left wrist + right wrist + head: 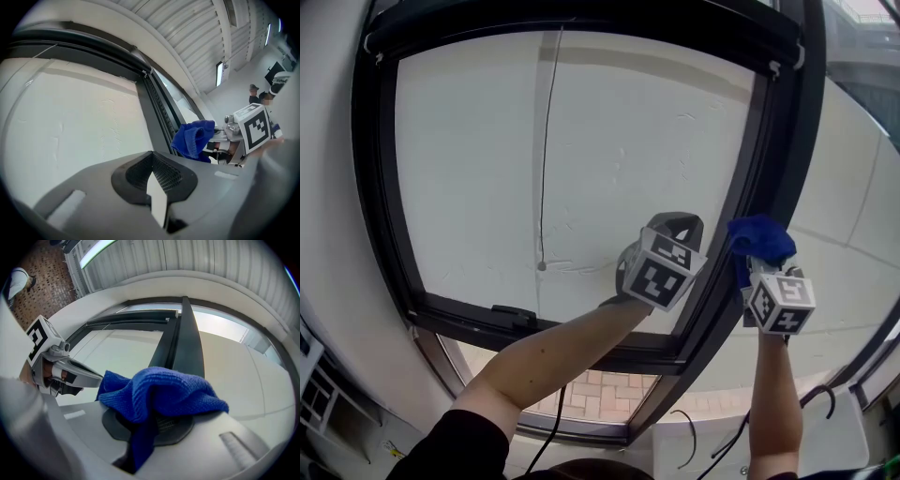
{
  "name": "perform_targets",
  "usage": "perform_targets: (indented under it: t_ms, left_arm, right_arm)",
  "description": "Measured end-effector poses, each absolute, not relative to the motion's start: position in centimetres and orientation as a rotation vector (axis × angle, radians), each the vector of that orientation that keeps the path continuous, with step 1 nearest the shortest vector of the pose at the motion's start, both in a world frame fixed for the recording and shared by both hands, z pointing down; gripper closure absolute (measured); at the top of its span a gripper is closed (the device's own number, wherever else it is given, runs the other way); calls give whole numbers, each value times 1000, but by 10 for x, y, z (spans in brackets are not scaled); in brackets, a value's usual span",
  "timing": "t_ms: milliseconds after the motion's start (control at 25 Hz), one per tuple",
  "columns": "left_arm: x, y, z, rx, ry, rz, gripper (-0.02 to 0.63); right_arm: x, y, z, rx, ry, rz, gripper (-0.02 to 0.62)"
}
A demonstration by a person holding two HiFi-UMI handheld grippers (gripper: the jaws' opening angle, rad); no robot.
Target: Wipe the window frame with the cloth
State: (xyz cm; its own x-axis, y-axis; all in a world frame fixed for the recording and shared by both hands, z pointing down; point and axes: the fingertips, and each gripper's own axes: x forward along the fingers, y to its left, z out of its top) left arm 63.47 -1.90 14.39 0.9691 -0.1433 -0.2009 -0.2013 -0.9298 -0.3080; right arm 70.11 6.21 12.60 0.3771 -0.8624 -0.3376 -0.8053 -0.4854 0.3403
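A blue cloth (759,241) is bunched in my right gripper (754,262), which is shut on it, right beside the dark window frame's right upright (759,159). From the right gripper view the cloth (159,394) covers the jaws, with the black upright (187,341) running away ahead. My left gripper (675,225) is shut and holds nothing. It is raised in front of the pane (572,159), just left of the upright. The left gripper view shows the closed jaws against the pane, with the cloth (193,138) and the right gripper's marker cube (254,126) to their right.
A thin cord (546,150) hangs down the pane. A black handle (514,314) sits on the frame's lower rail (534,328). Cables (712,441) dangle below the window. A second glazed panel (853,187) lies right of the upright. People stand far off (255,93).
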Motion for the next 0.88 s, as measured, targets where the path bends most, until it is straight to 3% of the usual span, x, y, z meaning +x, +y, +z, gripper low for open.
perform_targets:
  t_ms: [880]
  left_arm:
    - [628, -11, 255, -2941, 191, 117, 612]
  right_arm:
    - [722, 57, 263, 2505, -1590, -628, 546]
